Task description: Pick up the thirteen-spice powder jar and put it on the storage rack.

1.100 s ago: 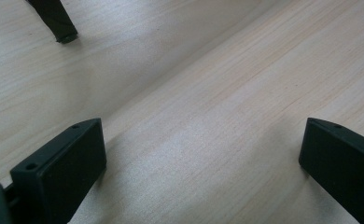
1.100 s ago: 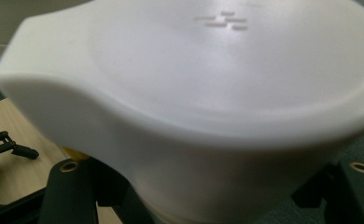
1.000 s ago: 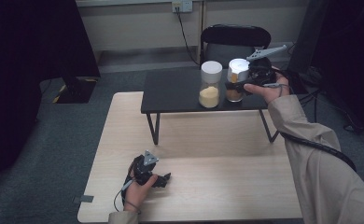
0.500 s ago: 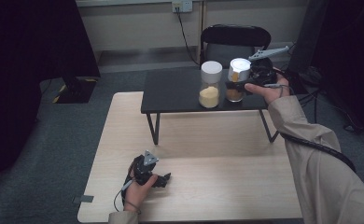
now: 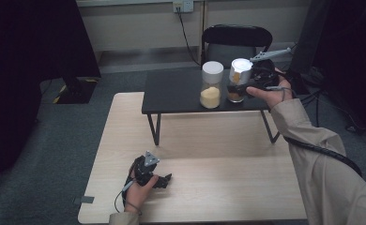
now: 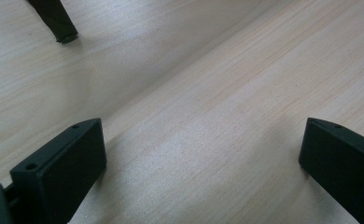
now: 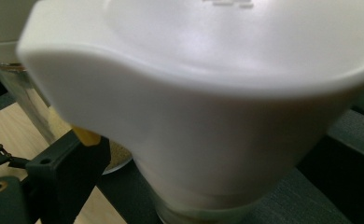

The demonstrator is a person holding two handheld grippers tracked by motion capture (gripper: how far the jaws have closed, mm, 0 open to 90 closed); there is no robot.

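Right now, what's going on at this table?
A person's right gripper is at the white-lidded jar with brown contents on the small black table, jaws on either side of it; a firm clamp can't be confirmed. A second jar with yellow contents stands beside it. The left gripper rests open on the wooden table.

Your left gripper [image 5: 164, 179] lies low and near you, fingers [image 6: 63, 163] spread wide. Your right arm stretches forward, right gripper [image 5: 237, 86] turned leftward, fingers [image 7: 73, 172] apart.
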